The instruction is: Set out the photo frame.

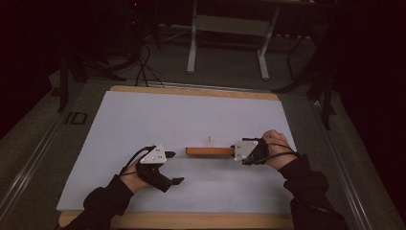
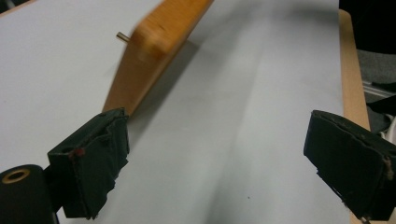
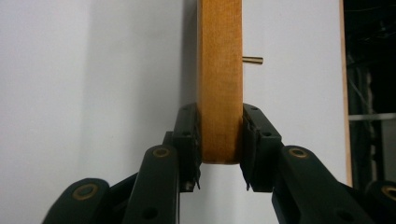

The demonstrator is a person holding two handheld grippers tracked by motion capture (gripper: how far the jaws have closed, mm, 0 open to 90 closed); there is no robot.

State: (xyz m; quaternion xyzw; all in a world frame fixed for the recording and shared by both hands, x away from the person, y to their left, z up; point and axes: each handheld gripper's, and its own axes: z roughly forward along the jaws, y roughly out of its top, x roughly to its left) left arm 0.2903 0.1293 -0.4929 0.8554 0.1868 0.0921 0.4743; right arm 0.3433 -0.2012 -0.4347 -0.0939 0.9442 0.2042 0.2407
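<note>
Nearest the person, the left gripper hovers low over the white sheet covering the worktop, its jaws spread wide apart and holding nothing, one jaw just beside the near end of the wooden block. Beyond it the right gripper has its jaws clamped on the opposite end of that block, which lies lengthwise at mid-sheet. A small brass-coloured pin sticks out of the block's far side.
</note>
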